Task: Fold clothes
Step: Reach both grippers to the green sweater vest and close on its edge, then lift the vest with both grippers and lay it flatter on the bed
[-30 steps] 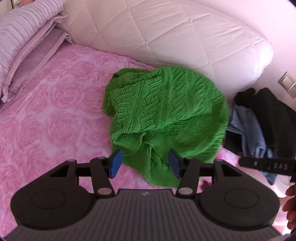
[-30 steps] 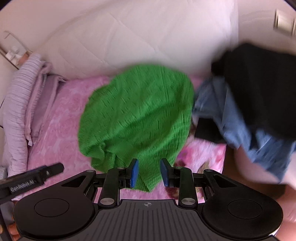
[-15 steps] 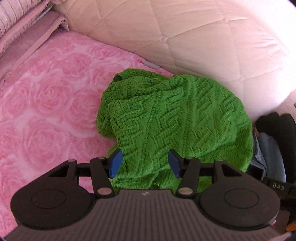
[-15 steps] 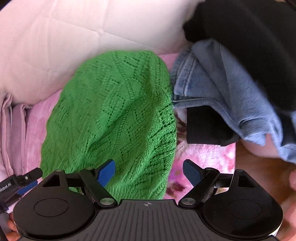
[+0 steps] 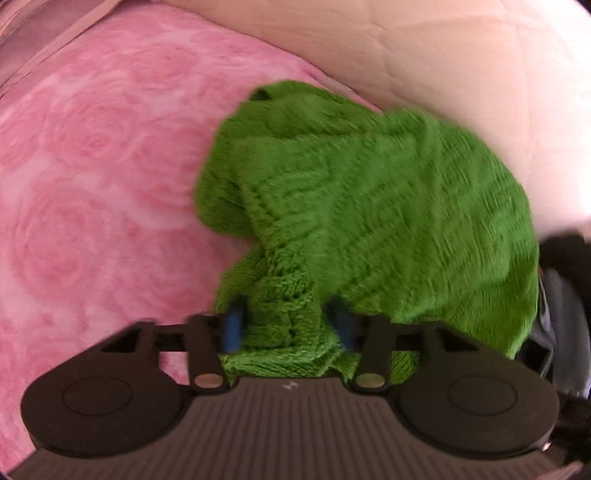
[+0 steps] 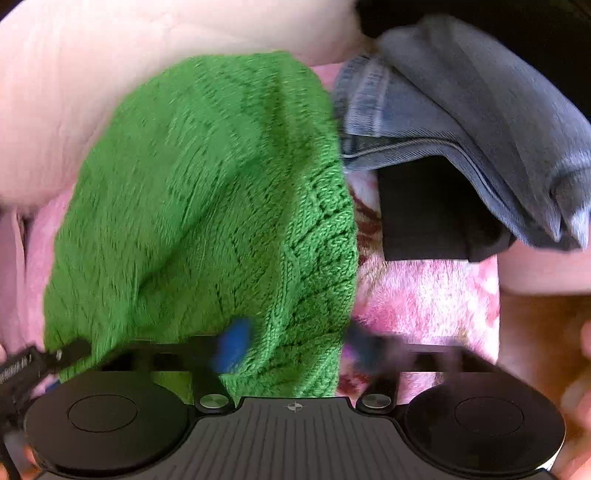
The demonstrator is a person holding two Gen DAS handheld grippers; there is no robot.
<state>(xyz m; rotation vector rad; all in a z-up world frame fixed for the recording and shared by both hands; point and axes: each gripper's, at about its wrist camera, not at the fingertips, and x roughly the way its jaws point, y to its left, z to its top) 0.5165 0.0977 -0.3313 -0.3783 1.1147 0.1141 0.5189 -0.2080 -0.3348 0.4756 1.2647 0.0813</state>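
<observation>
A crumpled green knit sweater (image 5: 369, 206) lies on the pink rose-patterned bedspread (image 5: 92, 166) against the white quilted headboard. My left gripper (image 5: 286, 325) is open, its blue pads on either side of the sweater's near hem, with fabric between them. The sweater also shows in the right wrist view (image 6: 207, 206). My right gripper (image 6: 299, 343) is open wide around the sweater's right near edge; both views are motion-blurred.
A white quilted headboard (image 5: 443, 66) runs behind the sweater. Blue jeans (image 6: 461, 122) and a black garment (image 6: 424, 218) are piled right of the sweater. Lilac pillows (image 5: 37, 33) lie at the far left. The bedspread's edge (image 6: 495, 273) is at right.
Both grippers have moved forward and down onto the sweater's near edge. The right gripper opened wide half a second ago and stays open. The sweater has not moved.
</observation>
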